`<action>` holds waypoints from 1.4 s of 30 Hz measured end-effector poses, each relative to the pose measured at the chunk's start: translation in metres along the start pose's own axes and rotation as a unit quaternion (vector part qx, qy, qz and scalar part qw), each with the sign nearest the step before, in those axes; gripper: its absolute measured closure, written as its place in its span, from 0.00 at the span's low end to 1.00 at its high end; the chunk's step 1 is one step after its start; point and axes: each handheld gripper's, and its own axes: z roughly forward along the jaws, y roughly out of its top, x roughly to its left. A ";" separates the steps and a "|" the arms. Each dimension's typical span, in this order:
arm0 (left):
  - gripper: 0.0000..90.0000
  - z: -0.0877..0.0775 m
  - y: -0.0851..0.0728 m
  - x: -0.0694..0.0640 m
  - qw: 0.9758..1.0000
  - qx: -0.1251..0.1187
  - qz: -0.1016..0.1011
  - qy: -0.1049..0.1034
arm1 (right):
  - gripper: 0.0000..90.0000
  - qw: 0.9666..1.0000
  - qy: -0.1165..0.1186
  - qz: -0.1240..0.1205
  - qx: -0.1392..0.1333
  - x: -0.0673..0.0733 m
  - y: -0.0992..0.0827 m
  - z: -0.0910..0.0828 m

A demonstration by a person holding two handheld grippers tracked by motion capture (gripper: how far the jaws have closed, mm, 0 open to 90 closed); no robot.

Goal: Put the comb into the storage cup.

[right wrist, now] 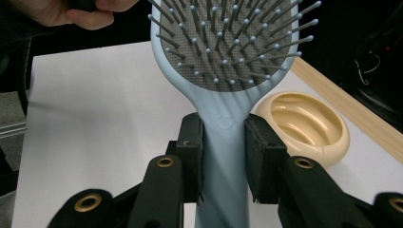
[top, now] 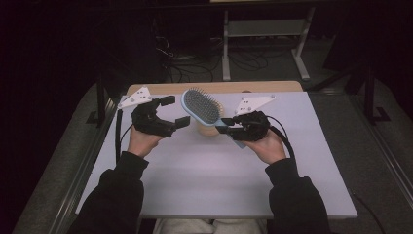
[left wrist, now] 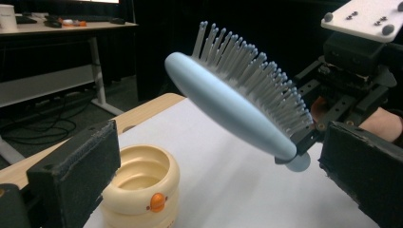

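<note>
A light blue hairbrush [top: 202, 107] with grey bristles is held up above the white table. My right gripper [top: 225, 126] is shut on its handle [right wrist: 223, 142], the bristle head [right wrist: 228, 42] rising just past the jaws. My left gripper [top: 175, 111] stands open to the left of the brush head, its two pads [left wrist: 78, 164] wide apart and touching nothing. A cream round pot [left wrist: 142, 183] with an orange button sits on the table under the brush [left wrist: 237, 102]; the same pot [right wrist: 304, 126] lies right of the handle.
The white table top [top: 214, 170] has a wooden strip [top: 214, 87] along its far edge. Beyond it stand white desk legs [top: 226, 53] and floor cables. The person's dark sleeves [top: 117, 195] come in from the bottom.
</note>
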 end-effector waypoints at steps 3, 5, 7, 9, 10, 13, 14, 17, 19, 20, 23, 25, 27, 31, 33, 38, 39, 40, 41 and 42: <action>0.00 0.002 0.001 0.001 1.000 0.000 -0.009 0.000 | 0.76 1.000 -0.002 -0.001 -0.001 0.001 0.000 0.003; 0.00 0.004 0.002 0.002 1.000 -0.003 -0.016 0.000 | 0.76 1.000 -0.005 -0.004 -0.002 0.002 0.000 0.004; 0.00 0.006 0.002 0.003 1.000 -0.003 -0.023 0.001 | 0.76 1.000 -0.007 -0.003 -0.003 0.002 0.000 0.005; 0.00 0.008 0.003 0.003 1.000 -0.005 -0.030 -0.001 | 0.76 1.000 -0.008 -0.003 -0.004 0.002 0.000 0.006; 0.00 0.010 0.004 0.003 0.999 -0.006 -0.032 -0.003 | 0.76 1.000 -0.009 -0.004 -0.005 0.002 0.000 0.006; 0.03 0.014 0.006 0.001 0.999 -0.007 -0.032 -0.008 | 0.76 1.000 -0.013 -0.005 -0.007 0.003 0.000 0.007; 0.04 0.015 0.007 0.000 0.999 -0.008 -0.031 -0.009 | 0.76 1.000 -0.013 -0.005 -0.007 0.003 0.000 0.008; 0.06 0.019 0.010 -0.002 0.999 -0.005 -0.032 -0.009 | 0.76 1.000 -0.018 -0.009 -0.006 0.004 0.001 0.009; 0.07 0.023 0.011 -0.003 0.999 -0.001 -0.035 -0.010 | 0.76 1.000 -0.020 -0.011 -0.008 0.004 0.001 0.009; 0.07 0.024 0.012 -0.004 0.999 0.000 -0.036 -0.010 | 0.76 1.000 -0.021 -0.012 -0.009 0.005 0.001 0.009; 0.12 0.028 0.013 -0.005 0.999 0.001 -0.038 -0.011 | 0.76 0.999 -0.027 -0.012 -0.012 0.005 0.001 0.009; 0.16 0.030 0.013 -0.006 0.999 0.001 -0.042 -0.012 | 0.76 0.999 -0.029 -0.012 -0.013 0.005 0.001 0.009; 0.17 0.033 0.014 -0.006 0.999 0.007 -0.047 -0.012 | 0.76 0.999 -0.031 -0.012 -0.015 0.005 0.001 0.009; 0.22 0.037 0.014 -0.006 0.998 0.006 -0.063 -0.013 | 0.76 0.999 -0.036 -0.012 -0.019 0.005 0.001 0.009; 0.25 0.039 0.014 -0.007 0.998 0.006 -0.067 -0.014 | 0.76 0.999 -0.037 -0.010 -0.022 0.006 0.000 0.009; 0.32 0.041 0.014 -0.005 0.996 0.001 -0.088 -0.016 | 0.76 0.999 -0.043 -0.010 -0.024 0.006 -0.001 0.010; 0.34 0.041 0.014 -0.005 0.996 0.000 -0.090 -0.015 | 0.76 0.999 -0.043 -0.010 -0.024 0.006 -0.001 0.010; 0.35 0.041 0.014 -0.004 0.995 -0.001 -0.094 -0.015 | 0.76 0.999 -0.044 -0.011 -0.023 0.006 -0.001 0.010; 0.37 0.041 0.013 -0.004 0.995 -0.003 -0.100 -0.017 | 0.76 0.999 -0.044 -0.011 -0.023 0.006 -0.001 0.011; 0.39 0.041 0.013 -0.004 0.995 -0.003 -0.102 -0.018 | 0.76 0.999 -0.044 -0.011 -0.024 0.006 -0.002 0.011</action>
